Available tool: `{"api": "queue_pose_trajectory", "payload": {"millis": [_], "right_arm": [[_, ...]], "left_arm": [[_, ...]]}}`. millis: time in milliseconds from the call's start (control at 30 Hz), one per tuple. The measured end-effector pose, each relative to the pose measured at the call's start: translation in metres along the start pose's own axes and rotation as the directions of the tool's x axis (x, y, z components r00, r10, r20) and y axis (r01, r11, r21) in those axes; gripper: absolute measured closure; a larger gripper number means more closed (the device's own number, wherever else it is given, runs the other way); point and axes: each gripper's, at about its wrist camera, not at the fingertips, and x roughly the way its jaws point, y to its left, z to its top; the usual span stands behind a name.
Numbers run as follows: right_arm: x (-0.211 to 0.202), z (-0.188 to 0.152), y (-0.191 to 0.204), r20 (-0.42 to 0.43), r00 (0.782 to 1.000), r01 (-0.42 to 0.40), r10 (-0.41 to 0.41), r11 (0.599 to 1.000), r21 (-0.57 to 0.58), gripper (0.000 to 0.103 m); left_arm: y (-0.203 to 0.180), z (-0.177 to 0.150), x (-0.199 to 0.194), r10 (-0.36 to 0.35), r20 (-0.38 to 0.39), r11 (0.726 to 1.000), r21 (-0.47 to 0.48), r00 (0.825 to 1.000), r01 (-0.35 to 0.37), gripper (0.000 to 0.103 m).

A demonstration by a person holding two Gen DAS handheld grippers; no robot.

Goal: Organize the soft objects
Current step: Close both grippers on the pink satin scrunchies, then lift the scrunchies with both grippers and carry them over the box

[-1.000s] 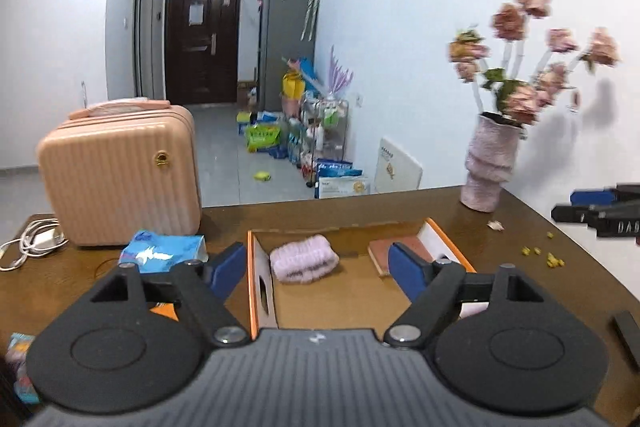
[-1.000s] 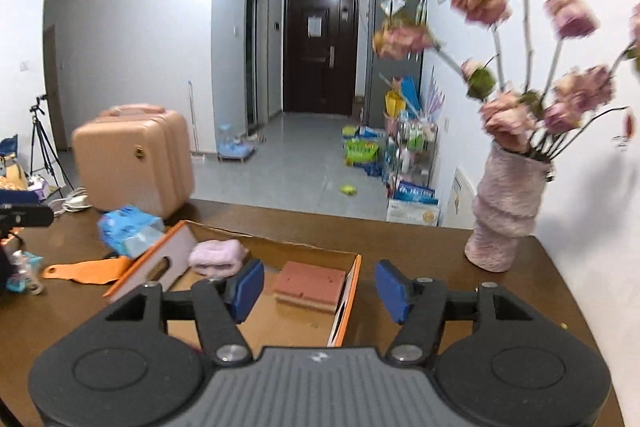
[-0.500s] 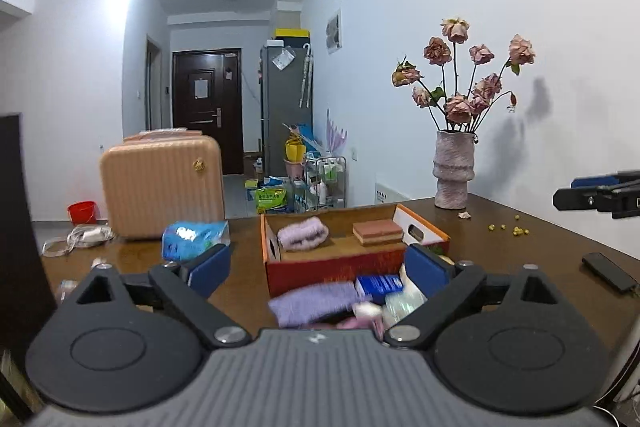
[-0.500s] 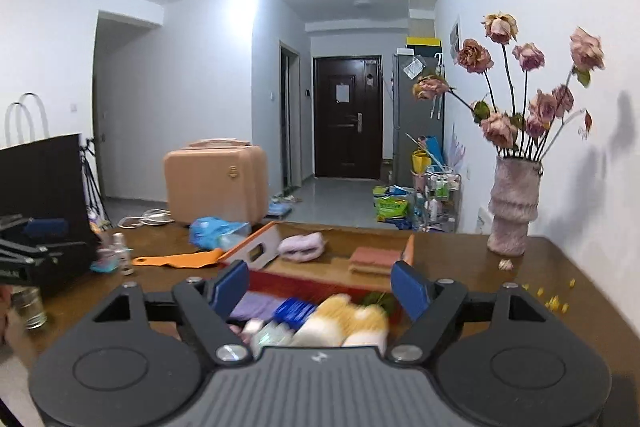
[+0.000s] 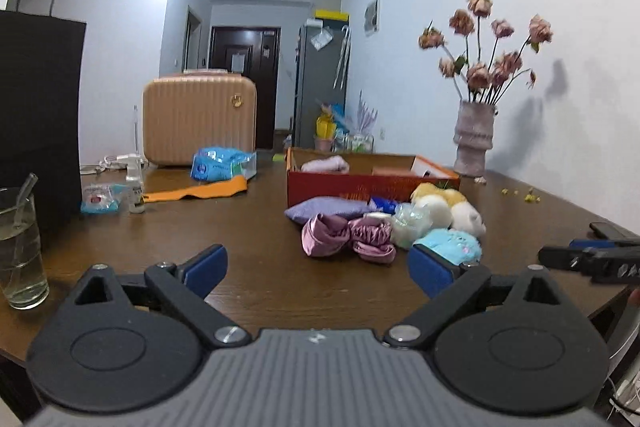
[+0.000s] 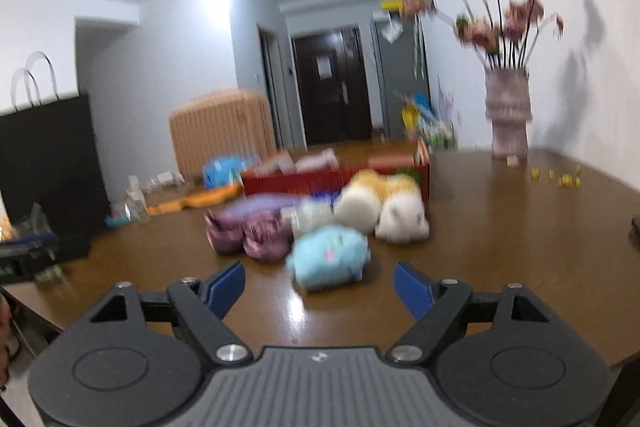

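A pile of soft things lies on the brown table in front of an orange cardboard box: a light blue plush, a white and yellow plush, pink satin scrunchies and a purple pouch. The box holds a pink cloth and a reddish sponge. My left gripper is open and empty, near the table's front edge. My right gripper is open and empty, just short of the blue plush; its view is blurred.
A glass of water stands at the front left beside a black paper bag. A peach suitcase, blue tissue pack, orange strip and small bottle lie at the back left. A vase of flowers stands at the back right.
Both grippers have pulled back from over the box toward the table's front edge and dropped lower. The pile of soft things has come into view before the box.
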Motion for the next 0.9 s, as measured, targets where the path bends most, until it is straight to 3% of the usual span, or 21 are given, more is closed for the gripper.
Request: {"api": "queue_pose_trajectory", "payload": {"millis": [200,333,567,667,800,867,900], "right_arm": [[0.026,0.000,-0.001,-0.025,1.000,-0.012,0.012,1.000,0.018,0.024],[0.045,0.007,-0.009,-0.038,0.999,-0.004,0.005,0.999,0.039,0.030],[0.093,0.029,-0.008,-0.061,0.995,-0.075,0.079,0.995,0.066,0.055],[0.122,0.039,-0.002,-0.089,0.988,-0.124,0.130,0.990,0.068,0.064],[0.166,0.051,0.007,-0.133,0.967,-0.205,0.216,0.974,0.097,0.068],[0.188,0.053,0.013,-0.150,0.963,-0.211,0.222,0.974,0.087,0.069],[0.200,0.054,0.017,-0.171,0.965,-0.189,0.198,0.980,0.066,0.070]], "left_arm": [[0.002,0.000,0.039,-0.036,-0.082,0.999,-0.021,0.996,0.034,0.004],[0.000,0.007,0.073,-0.069,-0.123,0.998,-0.018,0.990,0.067,0.005],[0.004,0.033,0.145,-0.105,-0.154,0.995,-0.019,0.983,0.103,0.008],[0.014,0.037,0.178,-0.115,-0.203,0.992,-0.072,0.972,0.102,0.021],[0.026,0.035,0.217,-0.159,-0.284,0.981,-0.151,0.946,0.119,0.038],[0.032,0.031,0.232,-0.170,-0.337,0.975,-0.193,0.926,0.109,0.067],[0.034,0.030,0.235,-0.184,-0.349,0.971,-0.208,0.919,0.116,0.069]]}}
